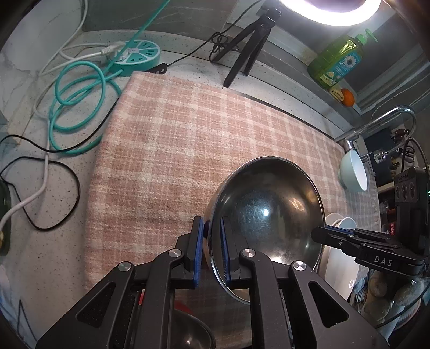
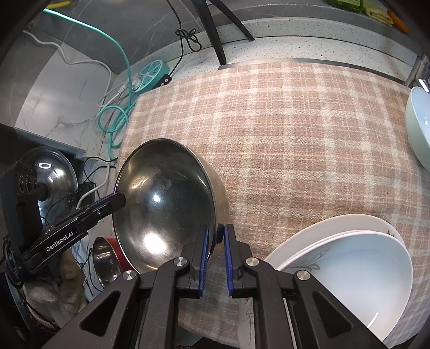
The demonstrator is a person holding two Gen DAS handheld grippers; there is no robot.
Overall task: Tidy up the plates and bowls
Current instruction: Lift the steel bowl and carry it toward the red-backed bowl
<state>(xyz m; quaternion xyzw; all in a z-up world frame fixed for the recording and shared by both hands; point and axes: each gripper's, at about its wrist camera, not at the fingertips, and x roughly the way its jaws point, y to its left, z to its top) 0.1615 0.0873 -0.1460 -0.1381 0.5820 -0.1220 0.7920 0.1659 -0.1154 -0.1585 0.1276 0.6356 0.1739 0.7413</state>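
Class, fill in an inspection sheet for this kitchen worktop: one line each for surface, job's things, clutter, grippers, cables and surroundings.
Surface: speckled counter under a pink checked cloth.
Job's things: steel bowl tilted, held by its rim on both sides; white plates stacked at the cloth's near right; pale bowl at the far right edge.
Clutter: tripod, round teal power strip, soap bottle, orange.
Grippers: left hand-held gripper shut on the bowl rim; right hand-held gripper shut on the opposite rim.
Cables: teal cord coiled, with white and black leads beside it.
Surroundings: tap, ring light.
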